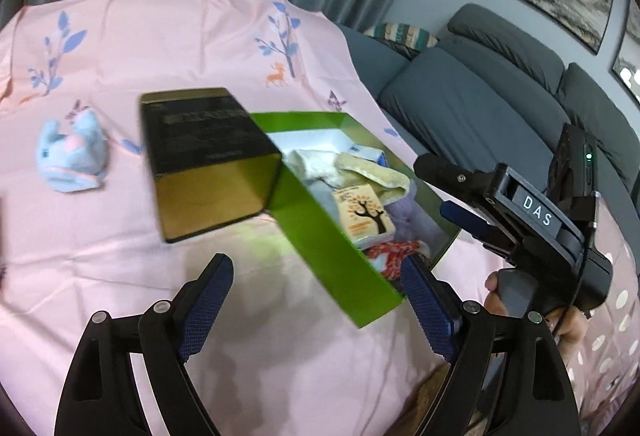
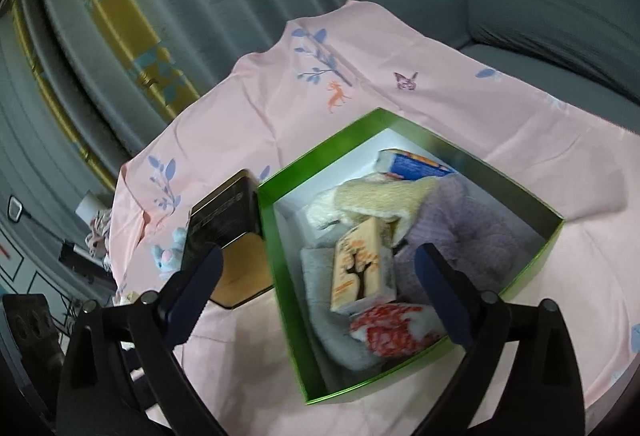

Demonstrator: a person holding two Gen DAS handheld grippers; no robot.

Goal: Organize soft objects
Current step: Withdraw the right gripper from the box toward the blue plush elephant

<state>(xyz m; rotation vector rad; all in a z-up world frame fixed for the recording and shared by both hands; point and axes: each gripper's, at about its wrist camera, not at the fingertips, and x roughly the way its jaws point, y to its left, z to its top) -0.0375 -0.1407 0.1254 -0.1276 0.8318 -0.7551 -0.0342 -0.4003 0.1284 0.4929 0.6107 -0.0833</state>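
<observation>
Both grippers hang above a table draped in a pink printed cloth (image 1: 120,236). The left gripper (image 1: 316,300) has its jaws spread wide with nothing between the blue pads; below it lies bare cloth and the near corner of the green box (image 1: 320,236). The right gripper (image 2: 316,296) is likewise released, its fingers standing apart over the box's near end and gripping nothing. In the left wrist view it shows at the right edge, a hand (image 1: 500,296) wrapped round its handle.

The green box sits open on the cloth and holds the soft things: a cream fleecy piece (image 2: 380,199), a lilac knitted piece (image 2: 472,232), a grey fuzzy piece (image 2: 324,276) and a red-and-white patterned piece (image 2: 396,328) at the near wall. A small carton printed with a tree (image 2: 360,264) stands tilted among them, and a blue-and-orange packet (image 2: 416,165) lies at the far end, though blur makes its print unreadable.

A black and gold tin (image 1: 208,159) lies on its side touching the box's left wall. A light blue plush toy (image 1: 72,159) rests on the cloth, left of the tin and apart from it, outside the box
</observation>
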